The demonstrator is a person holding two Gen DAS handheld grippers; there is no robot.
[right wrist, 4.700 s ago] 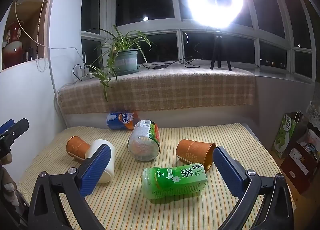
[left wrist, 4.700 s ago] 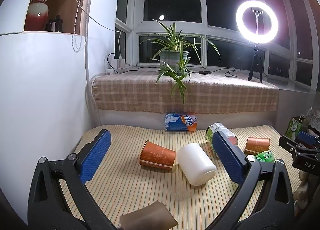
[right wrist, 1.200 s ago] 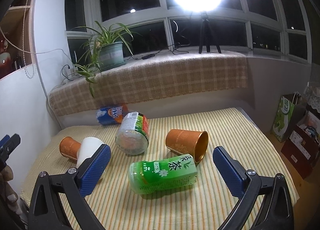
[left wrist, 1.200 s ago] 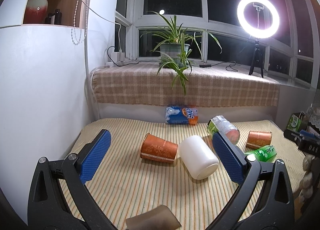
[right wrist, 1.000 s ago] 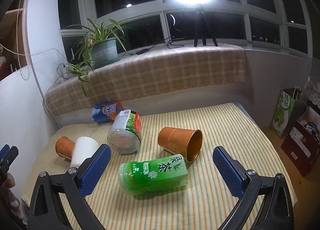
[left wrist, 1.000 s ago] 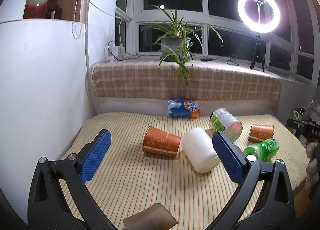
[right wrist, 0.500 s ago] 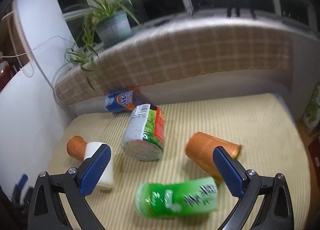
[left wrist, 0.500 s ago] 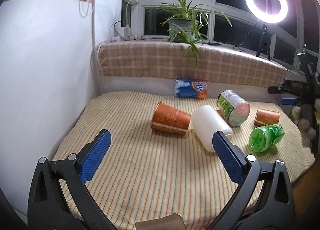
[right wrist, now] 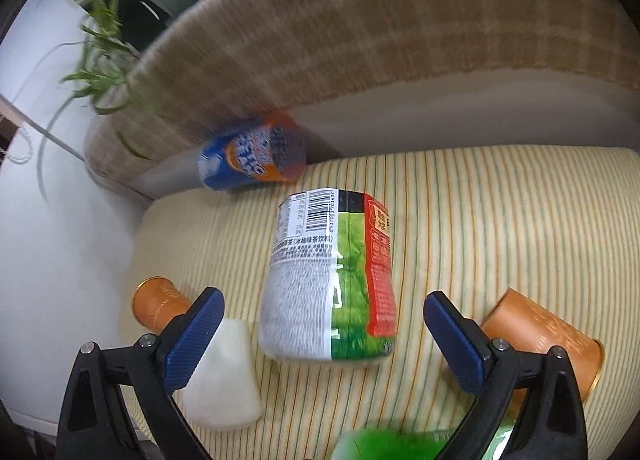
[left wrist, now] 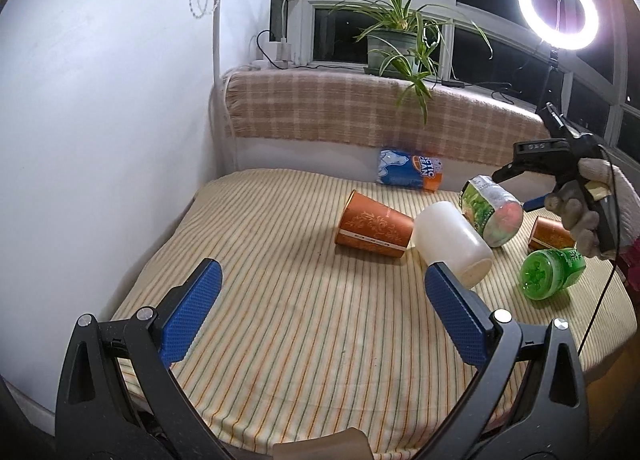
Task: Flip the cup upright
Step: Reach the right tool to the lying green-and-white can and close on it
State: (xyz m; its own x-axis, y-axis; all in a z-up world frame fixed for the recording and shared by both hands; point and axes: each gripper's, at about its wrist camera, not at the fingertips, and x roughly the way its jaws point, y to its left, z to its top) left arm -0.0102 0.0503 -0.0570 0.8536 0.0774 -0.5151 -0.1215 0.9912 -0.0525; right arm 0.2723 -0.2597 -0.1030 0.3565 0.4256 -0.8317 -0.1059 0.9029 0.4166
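Note:
Several cups lie on their sides on the striped mat (left wrist: 280, 300). A labelled green and red cup (right wrist: 336, 284) lies just ahead of my open right gripper (right wrist: 320, 324), between its blue pads; it also shows in the left wrist view (left wrist: 490, 209). An orange cup (left wrist: 374, 225) and a white cup (left wrist: 452, 242) lie mid-mat. Another orange cup (right wrist: 544, 336) lies right of the right gripper. A green cup (left wrist: 550, 270) lies at the right. My left gripper (left wrist: 320, 312) is open and empty, above the near mat.
A blue and orange cup (left wrist: 410, 173) lies against the back wall under a plaid-covered sill (left wrist: 360, 115) with a potted plant (left wrist: 396, 47). A ring light (left wrist: 558, 13) stands at the back right. A white wall (left wrist: 100, 119) bounds the left side.
My right gripper has moved forward and tipped down over the green and red cup. My left gripper has risen and pulled back, looking down on the mat.

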